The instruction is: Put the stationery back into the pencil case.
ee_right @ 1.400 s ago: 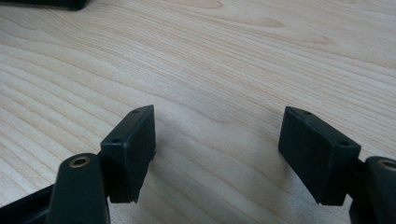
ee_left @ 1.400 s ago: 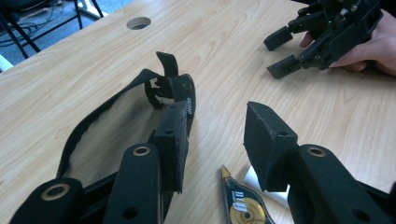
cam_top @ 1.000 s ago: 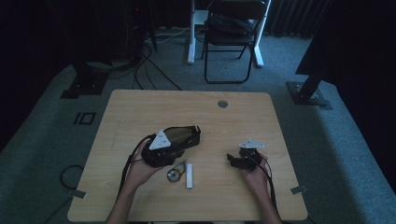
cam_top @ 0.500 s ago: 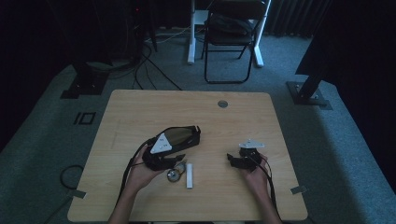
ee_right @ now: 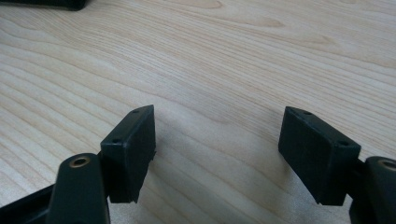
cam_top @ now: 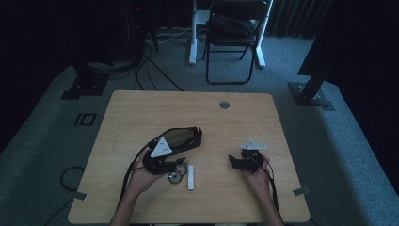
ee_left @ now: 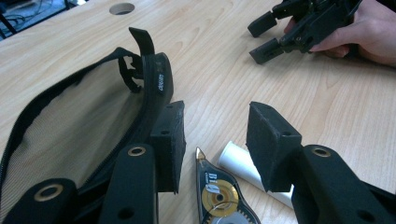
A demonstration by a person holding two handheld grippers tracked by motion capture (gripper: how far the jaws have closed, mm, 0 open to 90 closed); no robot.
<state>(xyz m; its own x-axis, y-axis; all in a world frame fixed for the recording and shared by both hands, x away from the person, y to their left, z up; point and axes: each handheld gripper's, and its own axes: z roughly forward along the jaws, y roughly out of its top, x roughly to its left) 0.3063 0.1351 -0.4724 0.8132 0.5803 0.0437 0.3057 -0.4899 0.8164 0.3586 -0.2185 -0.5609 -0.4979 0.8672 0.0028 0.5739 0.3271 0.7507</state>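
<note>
A black mesh zip pouch [cam_top: 181, 137] lies open on the wooden table [cam_top: 141, 113]. In the left gripper view the pouch [ee_left: 79, 126] sits just left of my left jaw, its zipped rim against the jaw's outer side. My left gripper [ee_left: 217, 126] is open, with nothing pressed between its pads. Beneath the gap lie a correction tape dispenser [ee_left: 217, 191] and a white tube [ee_left: 245, 165]. From above, the left gripper [cam_top: 180, 163] hovers over the dispenser [cam_top: 176, 177] and the tube [cam_top: 190, 176]. My right gripper [cam_top: 234, 160] rests open over bare wood [ee_right: 219, 121].
A round cable hole [cam_top: 224, 104] sits near the table's far edge. A folding chair [cam_top: 233, 37] and stand legs are on the floor beyond. The right hand and its gripper [ee_left: 303, 25] appear far off in the left gripper view. Cables trail off the near edge.
My left gripper has shifted slightly beside the pouch. The right gripper has stayed put.
</note>
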